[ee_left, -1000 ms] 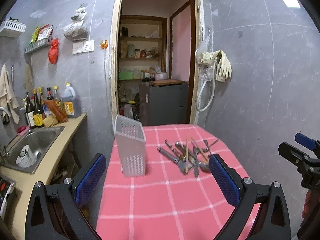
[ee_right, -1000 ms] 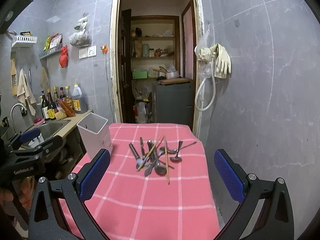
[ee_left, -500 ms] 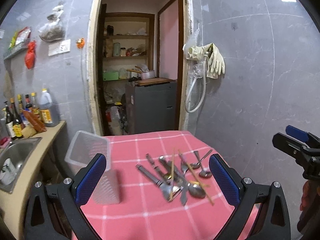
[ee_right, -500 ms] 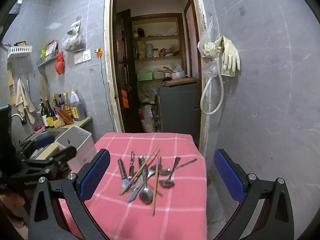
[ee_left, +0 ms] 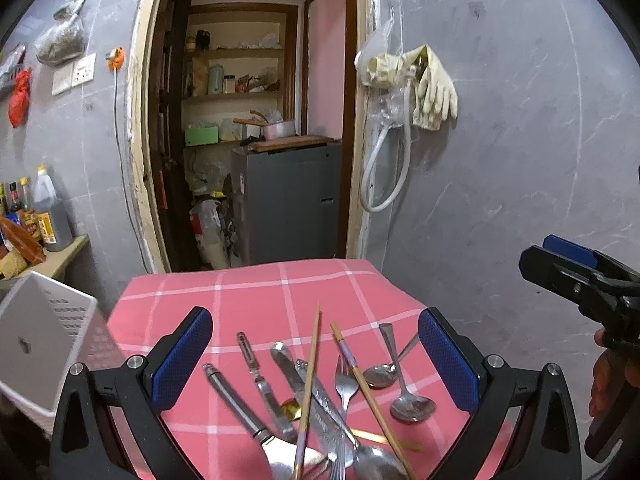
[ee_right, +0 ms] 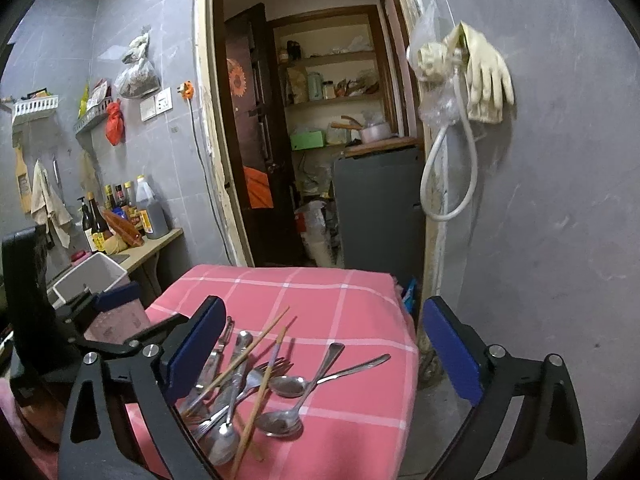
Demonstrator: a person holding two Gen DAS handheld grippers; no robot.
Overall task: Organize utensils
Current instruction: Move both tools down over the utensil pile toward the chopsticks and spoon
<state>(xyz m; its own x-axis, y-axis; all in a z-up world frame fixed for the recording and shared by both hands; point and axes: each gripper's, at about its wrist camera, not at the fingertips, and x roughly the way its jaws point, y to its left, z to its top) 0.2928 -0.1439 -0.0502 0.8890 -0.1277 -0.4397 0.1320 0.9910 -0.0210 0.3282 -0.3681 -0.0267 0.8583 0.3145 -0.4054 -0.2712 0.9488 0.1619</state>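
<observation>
Left gripper [ee_left: 316,360]: two black plastic fingers with triangular cut-outs, silver round screws near the knuckles, and blue textured pads [ee_left: 182,356] on the inner faces. Right gripper [ee_right: 320,354]: same build, black frame, silver screws, blue pads [ee_right: 450,350], smooth-looking on the side that shows. In the left wrist view the right gripper appears side-on at the far right as a black body with a blue pad on top and a small screw; bare skin of the right hand [ee_left: 608,384] shows below it, reddish-brown in shadow.
</observation>
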